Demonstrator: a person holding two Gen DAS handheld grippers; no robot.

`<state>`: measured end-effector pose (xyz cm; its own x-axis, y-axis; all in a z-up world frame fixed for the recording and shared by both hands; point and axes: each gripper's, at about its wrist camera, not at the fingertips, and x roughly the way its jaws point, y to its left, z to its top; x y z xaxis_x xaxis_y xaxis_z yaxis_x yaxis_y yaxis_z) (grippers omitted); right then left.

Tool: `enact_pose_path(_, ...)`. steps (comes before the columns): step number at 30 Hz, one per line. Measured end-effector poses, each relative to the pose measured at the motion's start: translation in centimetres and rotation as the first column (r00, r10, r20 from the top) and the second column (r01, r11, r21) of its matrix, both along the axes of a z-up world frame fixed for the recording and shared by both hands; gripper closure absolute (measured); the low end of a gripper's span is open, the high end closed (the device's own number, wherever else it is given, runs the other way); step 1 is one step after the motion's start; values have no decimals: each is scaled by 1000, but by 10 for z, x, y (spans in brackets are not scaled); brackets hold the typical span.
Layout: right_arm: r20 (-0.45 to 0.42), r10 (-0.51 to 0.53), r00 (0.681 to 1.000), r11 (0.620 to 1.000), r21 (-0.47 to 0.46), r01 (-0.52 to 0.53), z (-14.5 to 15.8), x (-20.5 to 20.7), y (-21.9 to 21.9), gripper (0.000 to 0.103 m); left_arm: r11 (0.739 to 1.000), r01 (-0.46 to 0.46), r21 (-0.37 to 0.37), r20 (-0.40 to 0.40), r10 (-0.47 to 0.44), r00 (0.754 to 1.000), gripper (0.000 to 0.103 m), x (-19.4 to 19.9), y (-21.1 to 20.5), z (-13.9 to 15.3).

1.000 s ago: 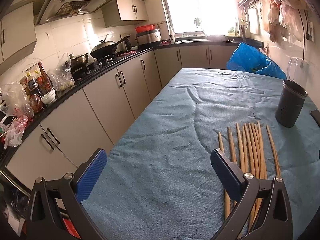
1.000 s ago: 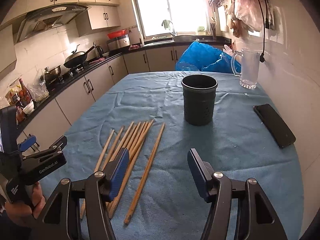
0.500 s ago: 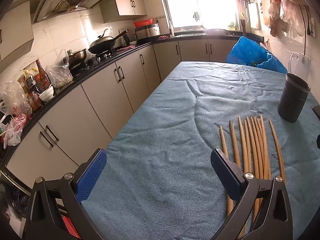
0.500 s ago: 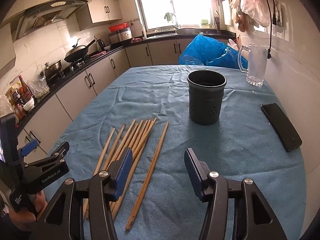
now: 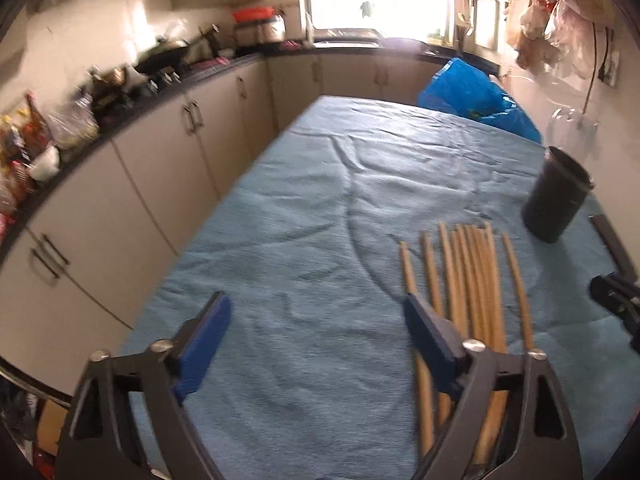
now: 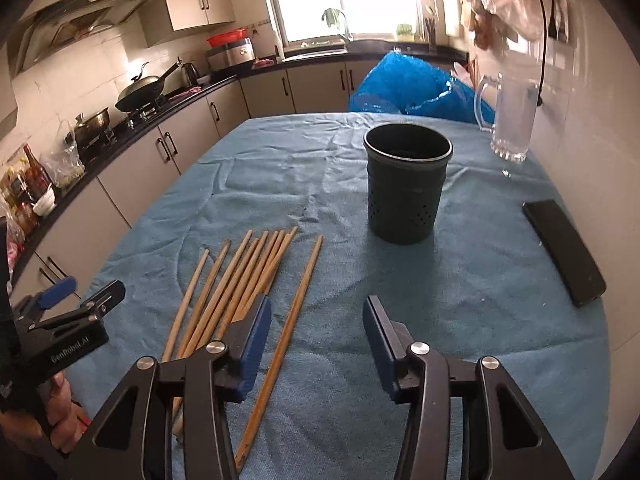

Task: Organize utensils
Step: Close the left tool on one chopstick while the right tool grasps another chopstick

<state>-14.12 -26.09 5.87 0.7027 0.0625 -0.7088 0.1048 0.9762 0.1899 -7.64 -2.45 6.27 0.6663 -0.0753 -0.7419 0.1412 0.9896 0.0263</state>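
I see a black holder (image 6: 406,188) upright on the blue cloth (image 6: 460,300), mouth clear; a phone (image 6: 562,246) lies to its right and a glass jug (image 6: 510,120) and blue bag (image 6: 412,86) sit behind it. The room is a kitchen, with counter and cabinets on the left and a window at the back. I count nine chopsticks (image 6: 244,276) flat on the cloth: eight in a loose bunch, one apart on the right. Left gripper (image 5: 316,344) is closing, nothing between its pads, bunch under its right finger. Right gripper (image 6: 316,344) is closing too, gripping nothing, the lone stick lying just inside its left pad.
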Motion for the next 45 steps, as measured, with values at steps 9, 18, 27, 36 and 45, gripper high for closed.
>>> enact_pose_path(9,-20,-3,1000,999,50,4,-3,4,-8,57,982,79,-171,-203,-114,973,59,32,-10,-7)
enact_pose_path(18,-34,-13,999,998,57,15,-2,10,-12,57,963,160,-215,-308,-222,925,76,79,-56,-14)
enact_pose_path(27,-52,-40,998,997,62,44,-5,12,-24,57,964,191,-187,-385,-251,888,83,113,-85,-37)
enact_pose_path(36,-82,-48,995,997,64,53,-10,24,-32,57,974,205,-93,-384,-225,896,94,118,-98,-51)
enact_pose_path(45,-225,-27,974,990,126,57,-37,81,-22,58,965,214,-150,-384,-256,887,96,114,-84,-53)
